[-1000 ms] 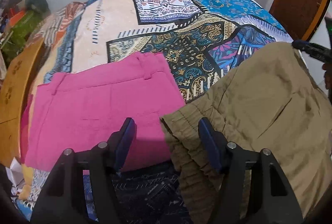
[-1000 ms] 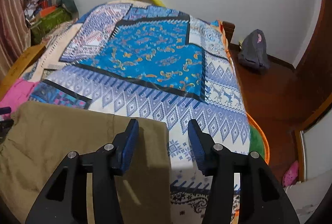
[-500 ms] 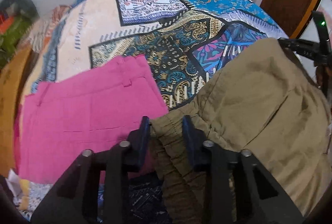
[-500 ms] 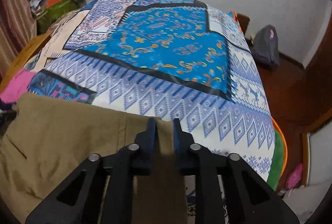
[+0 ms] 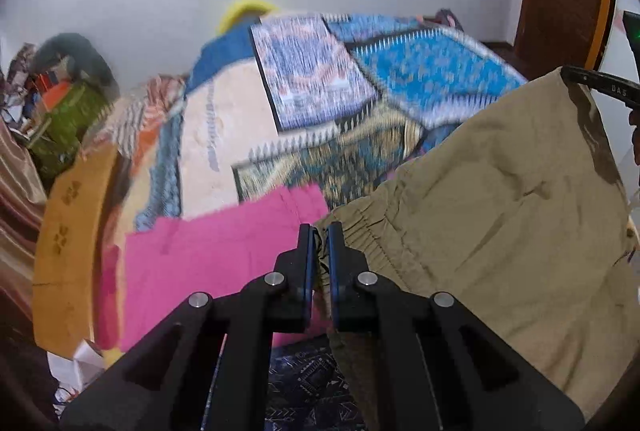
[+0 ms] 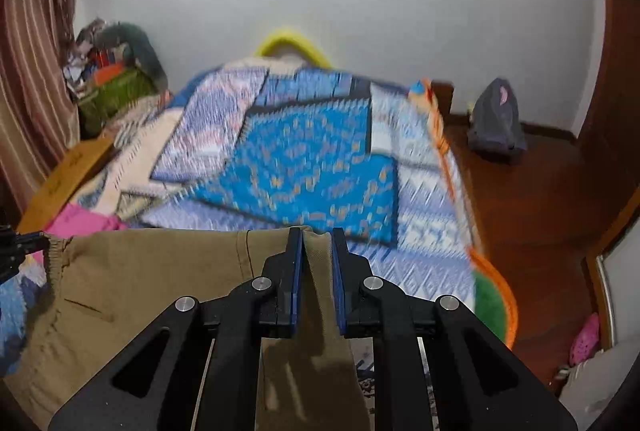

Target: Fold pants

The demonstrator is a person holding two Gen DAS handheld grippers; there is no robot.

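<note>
While both grippers are pinching the khaki pants at near waistband corners, we are lifting evenly, keeping cloth taut.

left claw: black frame | blue pads | silver screws; right claw: same

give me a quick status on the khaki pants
Left tongs shut on khaki pants at the elastic waistband corner. Right tongs shut on the opposite corner. Pink pants lie beside them, not in the way.
</note>
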